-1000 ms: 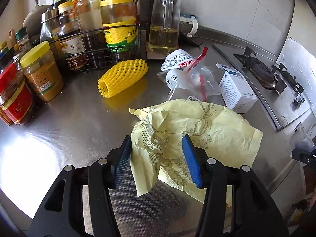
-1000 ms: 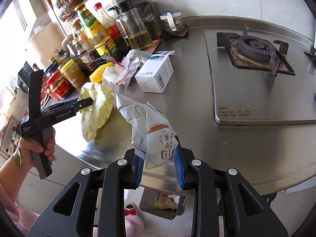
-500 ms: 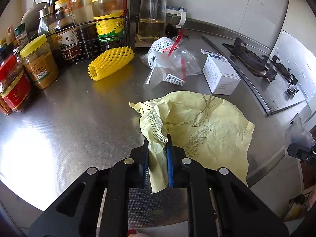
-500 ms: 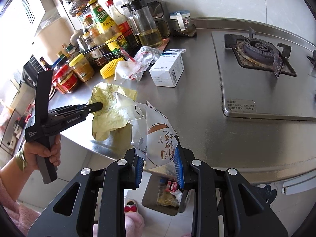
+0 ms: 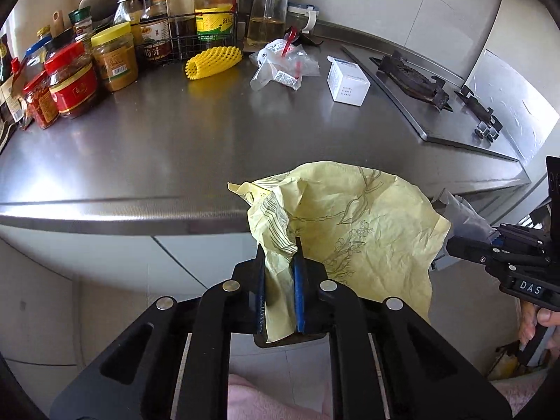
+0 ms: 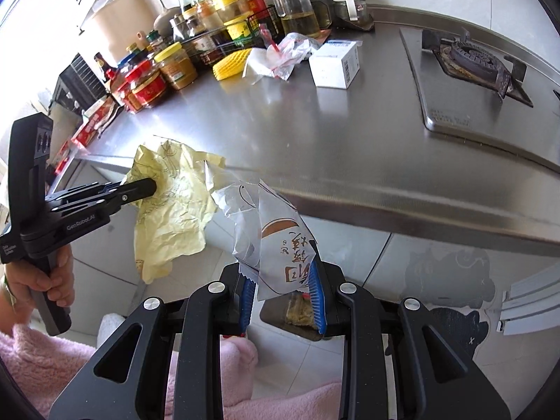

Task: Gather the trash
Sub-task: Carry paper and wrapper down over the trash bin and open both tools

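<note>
Left tongs pinched on yellow paper, sheet hanging off the near edge of the worktop. Right tongs clamped on white printed wrapper, also past the edge. Bin shows low, directly under right tongs; right hand likely nearer. Remaining trash far: yellow foam net, clear plastic bag, white box.

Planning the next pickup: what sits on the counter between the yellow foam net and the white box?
The crumpled clear plastic bag with red print lies between the yellow foam net and the white box; both wrist views show it.
</note>
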`<state>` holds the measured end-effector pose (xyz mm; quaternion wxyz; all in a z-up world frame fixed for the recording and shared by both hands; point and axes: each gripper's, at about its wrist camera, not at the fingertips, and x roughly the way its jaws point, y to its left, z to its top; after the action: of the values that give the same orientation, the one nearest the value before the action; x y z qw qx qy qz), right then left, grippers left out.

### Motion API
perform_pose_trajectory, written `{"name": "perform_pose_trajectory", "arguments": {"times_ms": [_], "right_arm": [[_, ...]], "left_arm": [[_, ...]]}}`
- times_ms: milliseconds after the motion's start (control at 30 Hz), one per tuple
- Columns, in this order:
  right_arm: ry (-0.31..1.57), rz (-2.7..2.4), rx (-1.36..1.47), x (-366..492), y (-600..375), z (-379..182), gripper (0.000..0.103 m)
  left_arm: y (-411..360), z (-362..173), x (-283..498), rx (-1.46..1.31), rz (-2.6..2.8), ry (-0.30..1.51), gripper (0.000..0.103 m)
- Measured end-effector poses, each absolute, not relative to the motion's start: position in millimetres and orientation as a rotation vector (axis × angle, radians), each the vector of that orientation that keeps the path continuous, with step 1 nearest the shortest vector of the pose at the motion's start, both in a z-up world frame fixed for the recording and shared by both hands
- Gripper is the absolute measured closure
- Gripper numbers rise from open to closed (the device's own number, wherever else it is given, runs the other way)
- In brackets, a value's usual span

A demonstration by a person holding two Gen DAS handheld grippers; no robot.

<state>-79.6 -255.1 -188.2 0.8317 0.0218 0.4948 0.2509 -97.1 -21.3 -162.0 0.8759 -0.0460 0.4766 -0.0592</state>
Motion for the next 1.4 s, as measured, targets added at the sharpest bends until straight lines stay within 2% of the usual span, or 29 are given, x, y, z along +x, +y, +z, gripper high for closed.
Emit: {"name": "perform_pose_trajectory", "arguments": {"times_ms": [333,900,1100,1300,1400], "right_arm": [[1.229,0.437,0.044,-95,-253,-278,0.075],[1.424,0.278,0.278,-52,-238,-441,0.075],[1.431,0.223,0.358,-43,-229,-475,0.075],[1.457,0.218,0.412,-37,-219,-495,0.072],[1.460,0.221,0.421,-33,-219,-497,0.068]], "left_arm": [[-21,-251,-135,-0.125,-0.100,1.179,0.092],[-39,-429,-110,-0.164,-0.081,1.398,0.091],[-49,-475,-99,-0.175,-0.094,1.424,0.090],[-45,-496,-95,-0.197,-0.104,1.443,0.084],[-44,-496,-86,-0.211,-0.096,1.442,0.075]]}}
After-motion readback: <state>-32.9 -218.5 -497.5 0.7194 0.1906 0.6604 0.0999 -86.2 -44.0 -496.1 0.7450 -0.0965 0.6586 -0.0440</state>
